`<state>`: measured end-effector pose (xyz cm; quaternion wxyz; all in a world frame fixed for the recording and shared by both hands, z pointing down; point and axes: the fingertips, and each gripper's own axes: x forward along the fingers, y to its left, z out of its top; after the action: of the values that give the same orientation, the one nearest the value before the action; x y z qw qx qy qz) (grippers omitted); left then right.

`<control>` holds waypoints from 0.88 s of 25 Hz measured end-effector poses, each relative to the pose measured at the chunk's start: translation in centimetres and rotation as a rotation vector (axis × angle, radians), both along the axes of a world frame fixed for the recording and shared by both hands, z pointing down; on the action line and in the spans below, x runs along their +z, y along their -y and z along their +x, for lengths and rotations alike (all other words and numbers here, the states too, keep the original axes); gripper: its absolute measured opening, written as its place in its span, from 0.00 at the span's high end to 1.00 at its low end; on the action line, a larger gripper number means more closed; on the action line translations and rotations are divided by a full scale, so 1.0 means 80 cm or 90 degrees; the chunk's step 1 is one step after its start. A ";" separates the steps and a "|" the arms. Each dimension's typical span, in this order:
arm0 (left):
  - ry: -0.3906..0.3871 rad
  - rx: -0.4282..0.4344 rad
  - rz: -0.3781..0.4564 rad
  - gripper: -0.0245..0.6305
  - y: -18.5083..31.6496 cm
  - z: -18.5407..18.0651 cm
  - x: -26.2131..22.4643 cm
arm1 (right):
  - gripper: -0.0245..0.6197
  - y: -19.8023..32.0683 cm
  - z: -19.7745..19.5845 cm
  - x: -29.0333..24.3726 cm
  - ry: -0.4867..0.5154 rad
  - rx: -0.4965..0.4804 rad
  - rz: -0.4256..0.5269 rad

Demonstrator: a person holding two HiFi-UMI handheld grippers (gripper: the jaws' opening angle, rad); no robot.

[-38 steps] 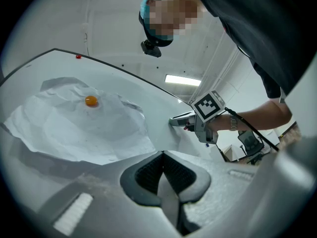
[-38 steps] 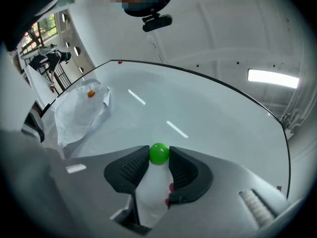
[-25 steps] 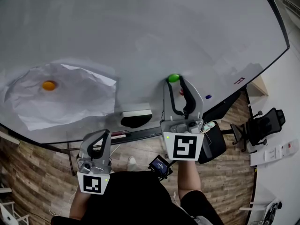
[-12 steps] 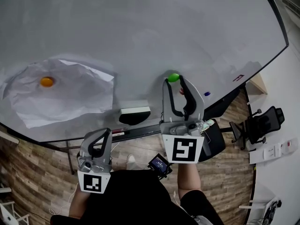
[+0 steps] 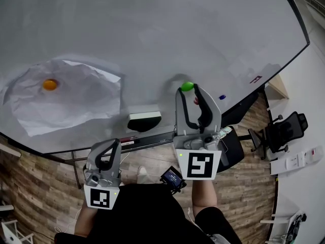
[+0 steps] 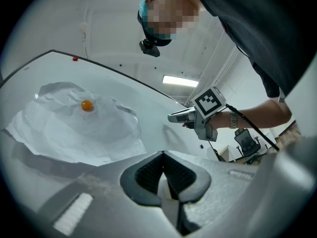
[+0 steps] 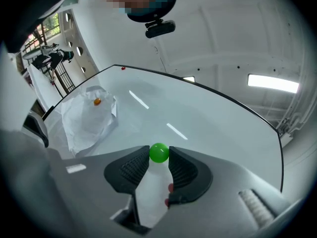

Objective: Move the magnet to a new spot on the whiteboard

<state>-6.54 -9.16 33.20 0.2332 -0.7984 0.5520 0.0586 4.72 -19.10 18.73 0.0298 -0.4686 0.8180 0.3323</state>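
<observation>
Green magnet [image 7: 159, 152] sits clamped in the jaw tips of the right gripper [image 5: 188, 89], whiteboard [image 5: 152, 29] just ahead; left gripper [image 6: 162, 156], to its left, has jaws together, empty.

The small, glossy green ball-shaped magnet [image 7: 159, 152] is pinched between the jaw tips of the right gripper [image 5: 188, 88]. It sits low against the large white whiteboard [image 5: 152, 34], near the board's bottom edge and right of its middle. Whether it touches the board's surface cannot be told.
</observation>
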 end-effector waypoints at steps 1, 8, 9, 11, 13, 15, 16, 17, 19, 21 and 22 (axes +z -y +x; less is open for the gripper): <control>0.000 0.000 0.000 0.96 -0.001 0.000 0.000 | 0.77 -0.002 0.000 0.002 0.001 0.000 -0.002; 0.005 0.001 -0.002 0.96 -0.010 0.002 0.000 | 0.77 -0.018 0.003 0.014 0.008 -0.002 -0.019; 0.007 0.001 -0.004 0.96 -0.011 0.003 0.001 | 0.77 -0.020 0.004 0.016 0.010 -0.003 -0.022; 0.008 0.003 -0.005 0.96 -0.012 0.004 0.002 | 0.77 -0.024 0.007 0.019 0.021 -0.005 -0.029; 0.009 0.004 -0.005 0.96 -0.014 0.004 0.002 | 0.77 -0.028 0.008 0.023 0.029 -0.006 -0.035; 0.010 0.005 -0.007 0.96 -0.015 0.005 0.002 | 0.76 -0.032 0.009 0.027 0.034 -0.007 -0.039; 0.009 0.006 -0.009 0.96 -0.016 0.005 0.003 | 0.77 -0.034 0.010 0.029 0.036 -0.008 -0.040; 0.007 0.007 -0.012 0.96 -0.016 0.005 0.004 | 0.77 -0.035 0.011 0.031 0.039 -0.009 -0.042; 0.006 0.010 -0.016 0.96 -0.017 0.006 0.006 | 0.77 -0.038 0.012 0.037 0.043 -0.008 -0.047; 0.006 0.013 -0.019 0.96 -0.019 0.007 0.007 | 0.77 -0.041 0.015 0.044 0.045 -0.007 -0.054; 0.008 0.014 -0.021 0.96 -0.020 0.008 0.008 | 0.77 -0.042 0.016 0.047 0.046 -0.006 -0.056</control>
<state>-5.90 -7.60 33.82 0.2228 -0.8087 0.5423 0.0473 5.97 -15.70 22.45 0.0404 -0.4775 0.8324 0.2784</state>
